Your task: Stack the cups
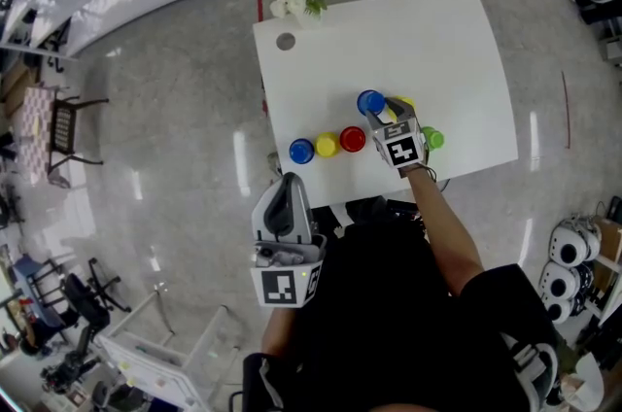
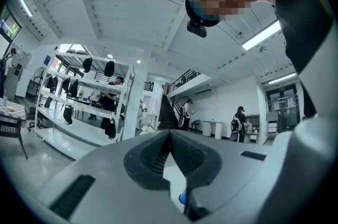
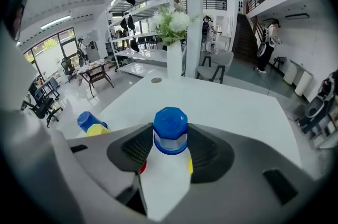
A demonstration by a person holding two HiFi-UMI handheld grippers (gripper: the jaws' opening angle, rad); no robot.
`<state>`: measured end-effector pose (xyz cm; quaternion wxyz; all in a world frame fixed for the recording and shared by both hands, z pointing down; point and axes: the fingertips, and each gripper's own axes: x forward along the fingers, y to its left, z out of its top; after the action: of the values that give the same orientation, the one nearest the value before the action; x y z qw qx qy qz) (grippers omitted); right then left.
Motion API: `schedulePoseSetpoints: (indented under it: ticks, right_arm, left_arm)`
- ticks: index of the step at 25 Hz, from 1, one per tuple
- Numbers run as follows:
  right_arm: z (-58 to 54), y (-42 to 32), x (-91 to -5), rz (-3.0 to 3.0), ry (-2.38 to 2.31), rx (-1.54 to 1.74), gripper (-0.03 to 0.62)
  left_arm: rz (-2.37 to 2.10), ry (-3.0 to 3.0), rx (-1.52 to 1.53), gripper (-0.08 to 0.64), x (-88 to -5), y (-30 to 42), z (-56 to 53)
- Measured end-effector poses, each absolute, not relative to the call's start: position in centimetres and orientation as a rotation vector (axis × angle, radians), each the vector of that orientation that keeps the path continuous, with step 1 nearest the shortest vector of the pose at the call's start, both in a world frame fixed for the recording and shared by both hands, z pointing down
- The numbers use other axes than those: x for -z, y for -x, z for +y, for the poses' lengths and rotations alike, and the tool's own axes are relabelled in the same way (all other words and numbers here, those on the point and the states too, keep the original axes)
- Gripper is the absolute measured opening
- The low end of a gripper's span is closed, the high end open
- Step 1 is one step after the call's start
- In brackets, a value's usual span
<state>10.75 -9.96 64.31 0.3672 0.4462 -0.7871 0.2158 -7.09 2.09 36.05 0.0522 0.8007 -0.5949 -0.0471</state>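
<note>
A white rectangular table [image 1: 437, 41] fills the upper centre of the head view. At lower left, the left gripper [image 1: 284, 191] has its jaws together on nothing. At centre, the right gripper [image 1: 387, 114] has its jaws clamped on an upturned blue plastic cup [image 3: 170, 130], near a red plastic cup [image 1: 353, 139].

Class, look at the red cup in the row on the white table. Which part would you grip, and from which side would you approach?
Probably its side walls, from above, jaws set front and back. The red cup stands in a row with the yellow cup close on its left; its near and far sides look freer.
</note>
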Motion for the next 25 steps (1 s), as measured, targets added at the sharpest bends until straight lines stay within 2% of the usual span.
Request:
schedulePoseSetpoints:
  ticks: [15,25]
  right_arm:
    - [-6.4,-3.8,-57.2,-2.216,-0.959,-0.459,0.218]
    - [-1.9,2.6,-57.4,-2.253,-0.724,-0.365,0.218]
  left_arm:
    - [-1.864,-2.396,0.181,0.021,-35.6,9.5,3.3]
    - [-1.903,-2.312,0.186,0.021,-36.5,12.6,4.1]
